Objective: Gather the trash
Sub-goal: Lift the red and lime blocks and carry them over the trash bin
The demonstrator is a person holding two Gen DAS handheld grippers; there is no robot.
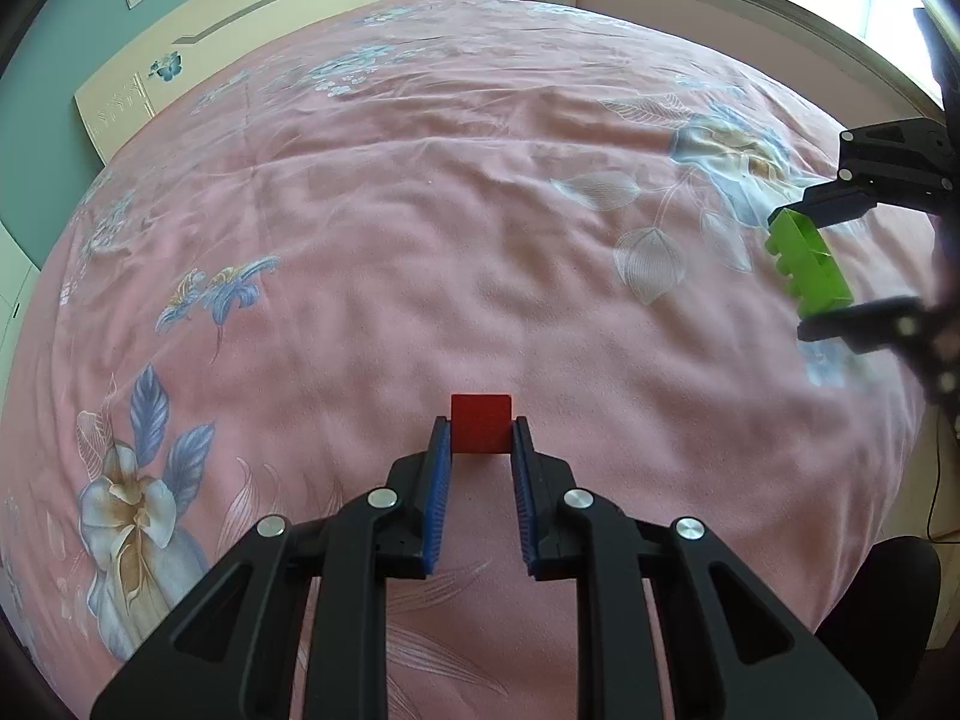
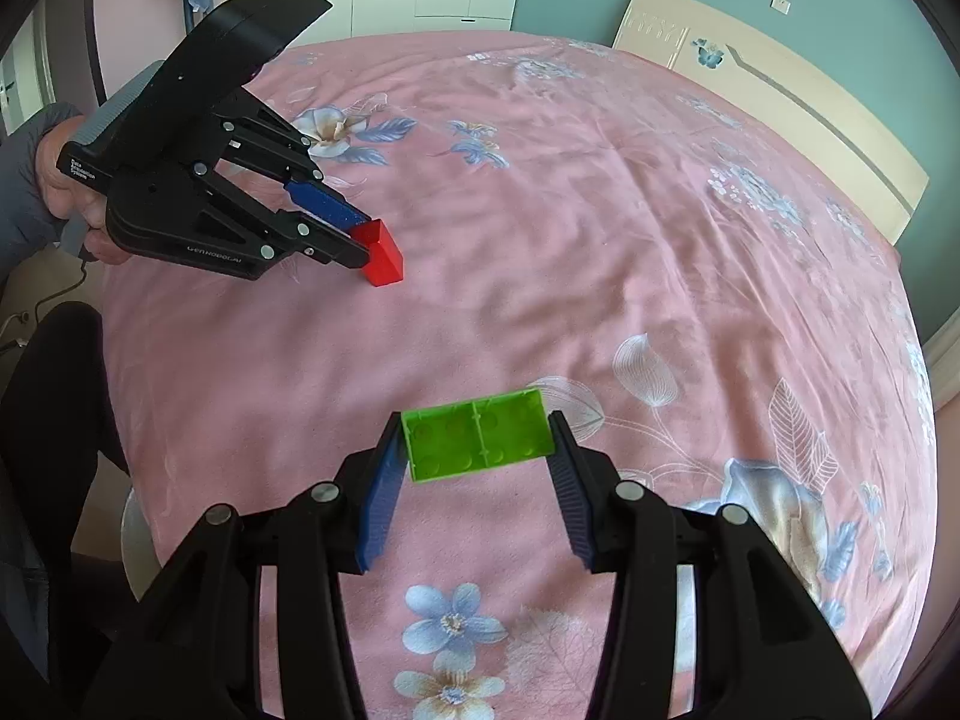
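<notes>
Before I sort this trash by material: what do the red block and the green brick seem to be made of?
Red block: uncertain, plastic or painted wood; solid, matte, sharp edges. Green brick: likely moulded plastic; hollow ribbed underside, slight sheen.

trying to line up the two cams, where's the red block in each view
Left wrist view: the red block sits low centre, clamped at the tips of the left gripper.
Right wrist view: the red block is at upper left, held in the left gripper.
Shared landmark: the butterfly headboard.
</notes>
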